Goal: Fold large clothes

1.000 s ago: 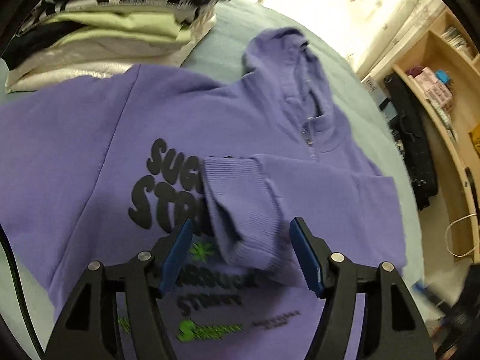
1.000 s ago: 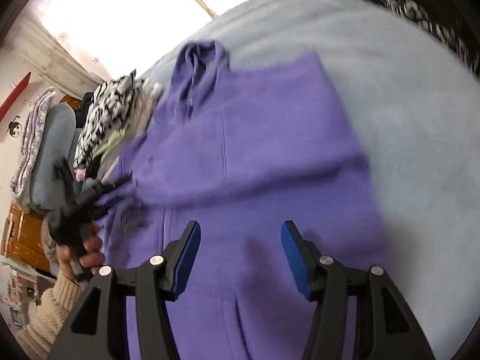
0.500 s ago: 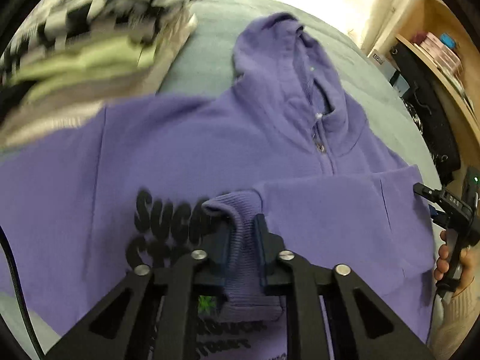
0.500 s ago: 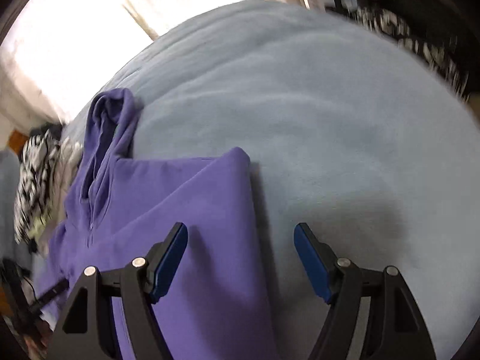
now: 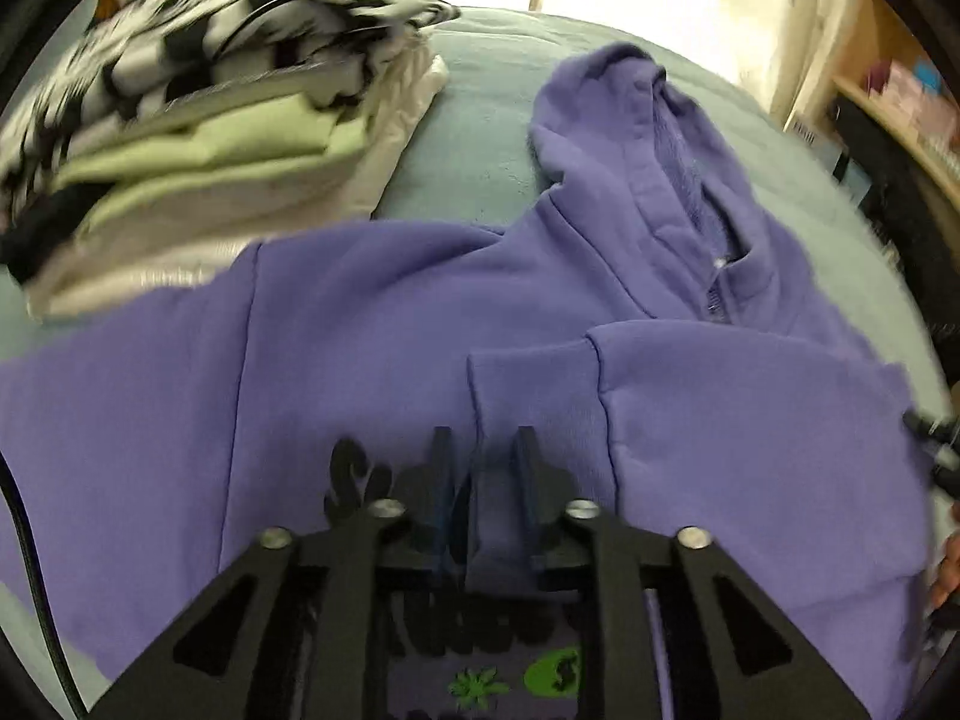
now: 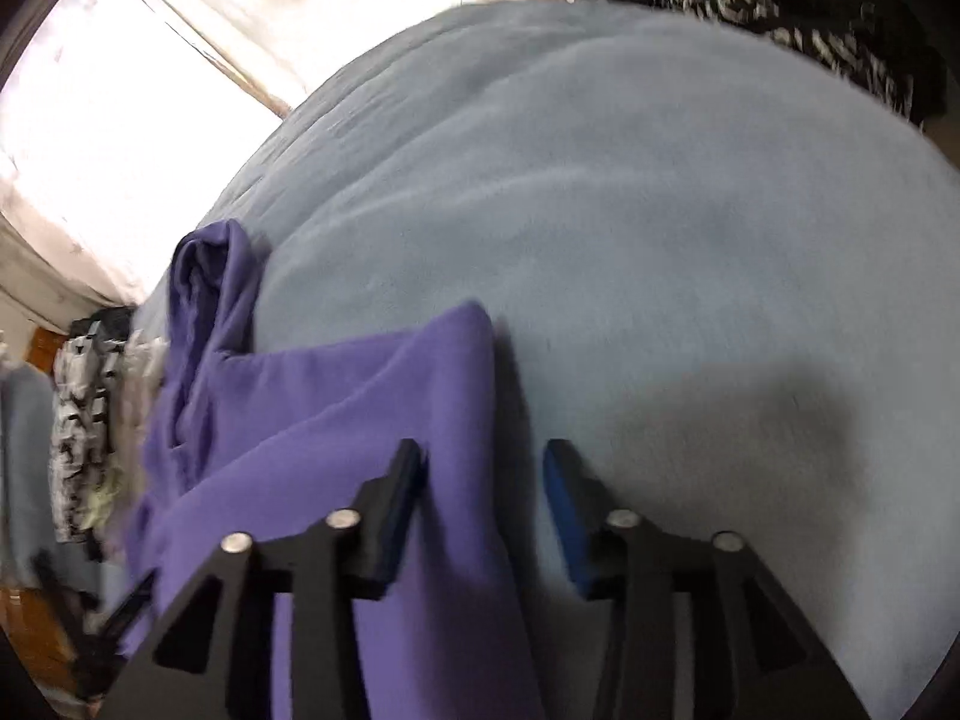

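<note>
Purple hoodie point(image 5: 372, 324) lies spread front-up on the light blue bed point(image 6: 660, 210).
Left claw point(image 5: 480, 480) is clenched on its ribbed sleeve cuff point(image 5: 528, 396) over the chest print; right claw point(image 6: 480, 480), jaws apart, straddles the hoodie's side edge; folded clothes stack point(image 5: 228, 120) sits beside.

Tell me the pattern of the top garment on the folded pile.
Black-and-white pattern, blurred; clearest in the left wrist view.
</note>
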The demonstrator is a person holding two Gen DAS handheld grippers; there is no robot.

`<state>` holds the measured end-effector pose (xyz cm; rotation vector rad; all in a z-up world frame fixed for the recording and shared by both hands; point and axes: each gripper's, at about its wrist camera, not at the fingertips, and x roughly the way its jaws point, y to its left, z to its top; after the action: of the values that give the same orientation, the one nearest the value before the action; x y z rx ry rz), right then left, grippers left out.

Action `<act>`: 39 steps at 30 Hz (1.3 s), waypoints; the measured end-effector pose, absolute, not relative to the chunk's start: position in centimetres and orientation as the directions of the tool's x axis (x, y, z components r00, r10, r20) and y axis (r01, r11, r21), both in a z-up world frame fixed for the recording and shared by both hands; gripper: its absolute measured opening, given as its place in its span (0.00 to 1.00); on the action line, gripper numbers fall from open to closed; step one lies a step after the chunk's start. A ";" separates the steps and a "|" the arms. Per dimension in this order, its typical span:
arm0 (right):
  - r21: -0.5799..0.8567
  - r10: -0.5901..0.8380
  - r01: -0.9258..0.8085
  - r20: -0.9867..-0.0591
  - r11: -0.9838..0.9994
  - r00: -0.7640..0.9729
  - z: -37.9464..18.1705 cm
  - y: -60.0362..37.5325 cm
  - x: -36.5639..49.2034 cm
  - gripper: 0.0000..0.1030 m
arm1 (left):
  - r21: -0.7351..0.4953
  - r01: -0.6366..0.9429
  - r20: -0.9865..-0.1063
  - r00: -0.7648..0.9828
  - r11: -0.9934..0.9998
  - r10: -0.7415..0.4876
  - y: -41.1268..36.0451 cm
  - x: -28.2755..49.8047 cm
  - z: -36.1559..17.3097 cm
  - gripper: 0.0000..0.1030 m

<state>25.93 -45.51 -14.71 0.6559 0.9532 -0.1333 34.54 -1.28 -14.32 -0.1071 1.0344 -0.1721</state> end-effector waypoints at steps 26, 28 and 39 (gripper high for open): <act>0.108 -0.037 0.244 -0.852 0.964 0.523 -9.4 -38.9 17.8 0.38 | 0.025 0.207 -0.808 0.581 0.978 -0.102 -3.5 27.2 -10.5 0.28; 0.124 -0.009 0.202 -0.831 0.971 0.556 -8.1 -38.3 17.7 0.38 | -0.001 0.228 -0.795 0.591 0.974 -0.139 -4.1 26.9 -9.5 0.28; 0.262 0.207 0.044 -0.847 0.964 0.489 -13.0 -28.5 24.3 0.38 | -0.081 0.217 -0.868 0.464 0.973 -0.176 -11.4 29.9 -14.3 0.31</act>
<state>24.29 -28.49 -12.99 0.2630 1.0581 0.1004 29.87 -11.39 -14.33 0.0424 1.0616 -0.2413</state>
